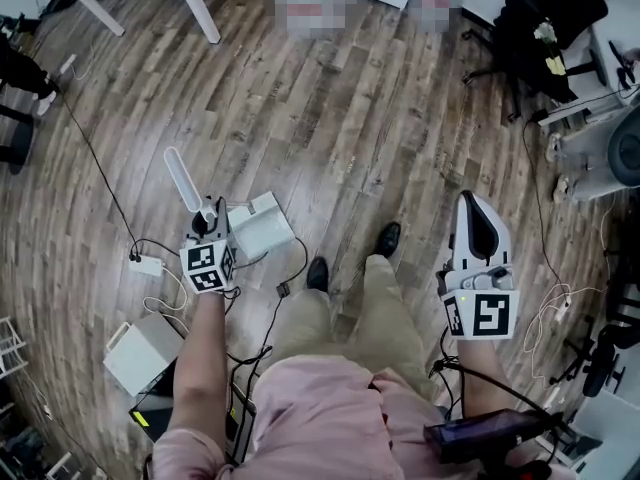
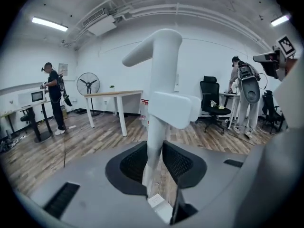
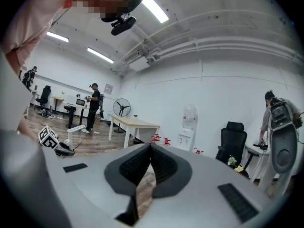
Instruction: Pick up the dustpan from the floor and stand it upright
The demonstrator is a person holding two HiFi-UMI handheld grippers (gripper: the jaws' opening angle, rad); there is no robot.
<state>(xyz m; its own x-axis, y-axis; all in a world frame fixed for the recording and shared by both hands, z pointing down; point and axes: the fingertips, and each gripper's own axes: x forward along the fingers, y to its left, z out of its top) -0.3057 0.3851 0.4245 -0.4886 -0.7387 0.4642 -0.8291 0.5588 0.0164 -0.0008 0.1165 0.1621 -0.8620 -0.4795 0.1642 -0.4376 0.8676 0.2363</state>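
The white dustpan (image 1: 262, 226) hangs off the floor at the person's left side, its long handle (image 1: 184, 180) pointing away to the upper left. My left gripper (image 1: 208, 220) is shut on that handle just above the pan. In the left gripper view the handle (image 2: 164, 70) rises upright between the black ribbed pads (image 2: 135, 163), which press on its lower part, and my left gripper (image 2: 159, 151) grips it there. My right gripper (image 1: 478, 216) hovers at the right, away from the dustpan. Its jaws meet at the tips with nothing between them, seen also in its own view as my right gripper (image 3: 151, 150).
White boxes (image 1: 140, 353) and loose cables (image 1: 160, 303) lie on the wooden floor by the left arm. The person's shoes (image 1: 386, 238) stand between the grippers. Table legs (image 1: 195, 3) are far ahead, a black office chair (image 1: 545, 23) at far right. Other people stand in the room.
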